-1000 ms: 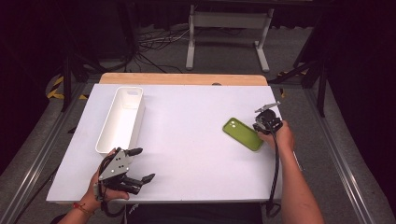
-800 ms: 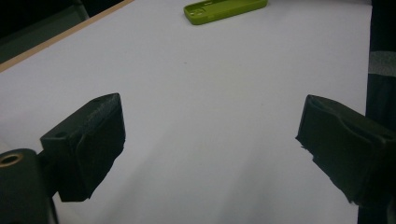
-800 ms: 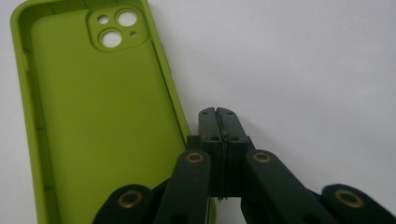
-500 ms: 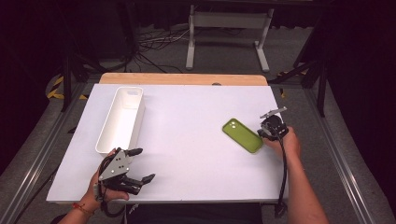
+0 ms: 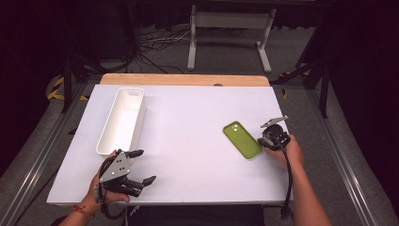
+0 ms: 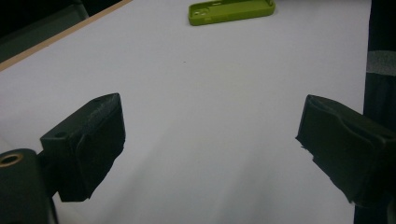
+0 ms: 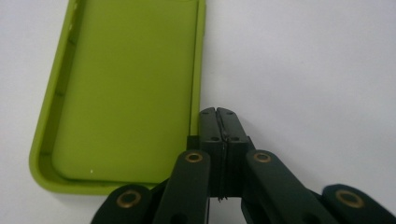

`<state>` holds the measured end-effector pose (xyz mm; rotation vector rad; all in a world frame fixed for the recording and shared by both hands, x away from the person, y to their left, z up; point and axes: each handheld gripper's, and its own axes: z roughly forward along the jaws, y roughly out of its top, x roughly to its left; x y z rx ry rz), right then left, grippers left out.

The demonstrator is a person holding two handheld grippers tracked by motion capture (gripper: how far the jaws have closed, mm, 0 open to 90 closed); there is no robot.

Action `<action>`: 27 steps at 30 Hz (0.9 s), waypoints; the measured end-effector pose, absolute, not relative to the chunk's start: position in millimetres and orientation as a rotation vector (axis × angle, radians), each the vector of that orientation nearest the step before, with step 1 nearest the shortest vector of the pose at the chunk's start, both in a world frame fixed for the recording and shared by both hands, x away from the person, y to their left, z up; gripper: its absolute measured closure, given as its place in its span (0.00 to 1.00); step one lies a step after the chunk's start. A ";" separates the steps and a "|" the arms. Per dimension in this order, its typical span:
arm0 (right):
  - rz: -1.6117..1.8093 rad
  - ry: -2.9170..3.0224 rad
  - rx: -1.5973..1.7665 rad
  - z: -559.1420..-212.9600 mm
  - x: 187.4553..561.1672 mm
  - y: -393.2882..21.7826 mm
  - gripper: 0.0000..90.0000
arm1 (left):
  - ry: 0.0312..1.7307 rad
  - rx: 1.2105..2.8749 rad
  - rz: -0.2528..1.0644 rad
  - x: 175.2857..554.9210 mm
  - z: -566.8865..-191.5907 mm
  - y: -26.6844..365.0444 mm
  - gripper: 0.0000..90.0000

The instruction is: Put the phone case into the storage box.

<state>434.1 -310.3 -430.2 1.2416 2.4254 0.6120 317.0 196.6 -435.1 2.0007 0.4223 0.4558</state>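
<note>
A flat white table (image 5: pixel 197 136) filled the scene, and every place here is given from the lime-green soft phone case (image 5: pixel 242 139) that lay on it, hollow side up, with its camera cut-out at the end farthest from the person.

Just beside the case, at its near right corner, sat the right gripper (image 5: pixel 266 141), a black 2-jaw tool held in the person's right hand (image 5: pixel 288 151). Its jaws were clenched flat against each other with nothing between them. In the right gripper view the pressed-together tips (image 7: pixel 219 116) stood right next to the case's long side wall (image 7: pixel 119 93); whether they touched it could not be told.

Well away from the case, toward the near left corner of the table, the left gripper (image 5: pixel 139 165) rested in the person's left hand (image 5: pixel 96 195). Its 2 jaws were spread wide and released, holding nothing.

Far to the left of the case lay a long, narrow white plastic tray (image 5: pixel 137 123).
</note>
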 end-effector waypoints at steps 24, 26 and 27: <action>0.697 2.490 1.164 -419.0 423.0 -299.0 0.96 | 0.420 1.996 0.459 316.6 -433.6 197.7 0.09; 0.738 2.452 1.169 -413.6 423.1 -299.3 0.92 | 0.424 1.995 0.453 316.6 -433.6 197.0 0.09; 0.748 2.437 1.166 -411.6 423.2 -298.7 0.88 | 0.420 1.994 0.458 316.8 -433.8 196.6 0.09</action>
